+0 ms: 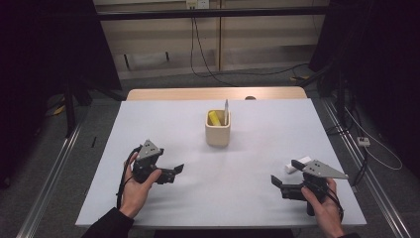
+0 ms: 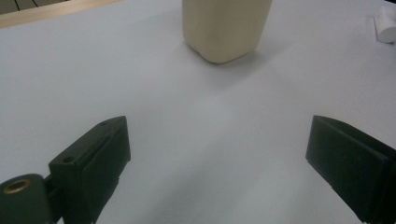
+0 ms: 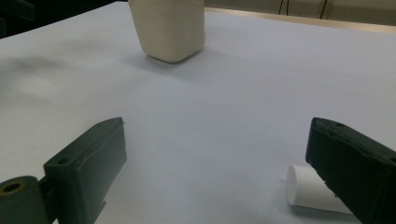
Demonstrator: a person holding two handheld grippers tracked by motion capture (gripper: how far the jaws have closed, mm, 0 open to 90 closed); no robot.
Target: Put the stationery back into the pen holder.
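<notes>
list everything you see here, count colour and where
cup: 1, cream, upright at table centre
yellow item: 1, yellow, inside the cup
flat white piece: 1, white, standing in the cup
white cylinder: 1, white, lying by the right gripper's jaw
table: 1, white top, wooden far edge
cables: several, black, floor behind table
left gripper: 1, black, open, front left
right gripper: 1, black, open, front right
hands: 2, each holding a gripper

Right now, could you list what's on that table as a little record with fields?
Surface: white table
Container: cream cup, upright near the table's middle
Inside the cup: yellow item and thin white stick
Loose piece: white cylinder, lying beside the right gripper
Left gripper: jaws open, empty
Right gripper: jaws open, empty
</notes>
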